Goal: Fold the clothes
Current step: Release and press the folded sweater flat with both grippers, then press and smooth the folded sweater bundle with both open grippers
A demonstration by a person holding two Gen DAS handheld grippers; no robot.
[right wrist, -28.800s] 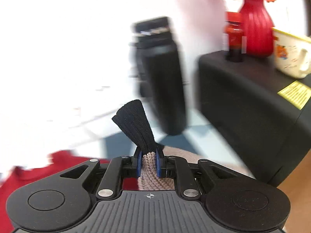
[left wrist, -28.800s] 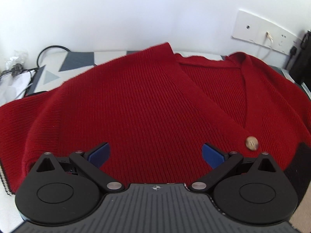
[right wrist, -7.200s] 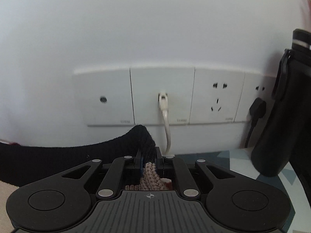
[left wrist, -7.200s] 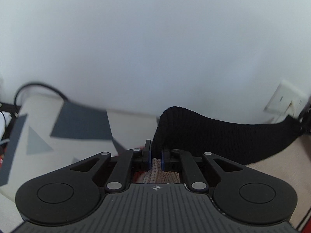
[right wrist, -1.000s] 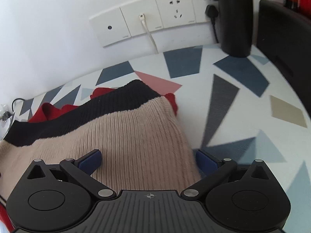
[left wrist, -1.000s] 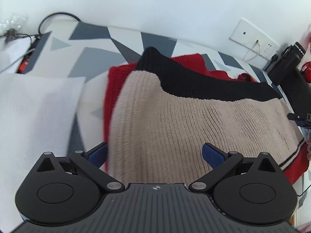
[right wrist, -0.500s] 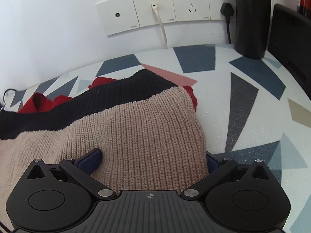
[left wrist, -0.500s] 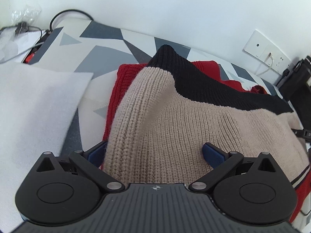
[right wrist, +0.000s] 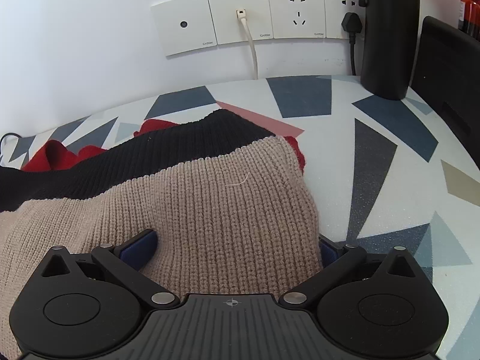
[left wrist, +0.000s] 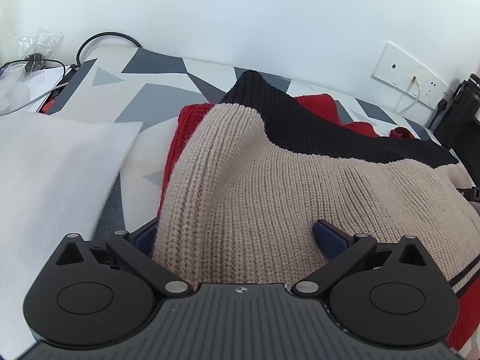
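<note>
- The folded knit cardigan lies on the table, a surface patterned with grey, blue and pink triangles that runs up to a white wall.
- The uppermost layer is beige ribbed knit, edged on its far side by a broad black band; red knit pokes out beneath it on the left side and along the far edge.
- In the right wrist view the same beige layer ends in a folded corner toward the table's right side, with the black band behind it and red knit showing past that, toward the wall.
- The left gripper has its fingers spread wide; the left end of the beige fold bulges up between them, and the blue pads sit at either side of the bulge without pinching it.
- The right gripper is likewise spread apart, straddling the right end of the fold; its left pad rests against the beige knit, and the right pad is mostly hidden behind the fabric's edge.
- A white foam sheet lies on the table's left part, just beside the cardigan.
- Wall sockets sit on the wall behind the table's far edge, with a white cable and a black plug in them.
- A black bottle stands at the far right corner, next to a black box.
- A black cable and a clear plastic bag lie at the far left corner.
</note>
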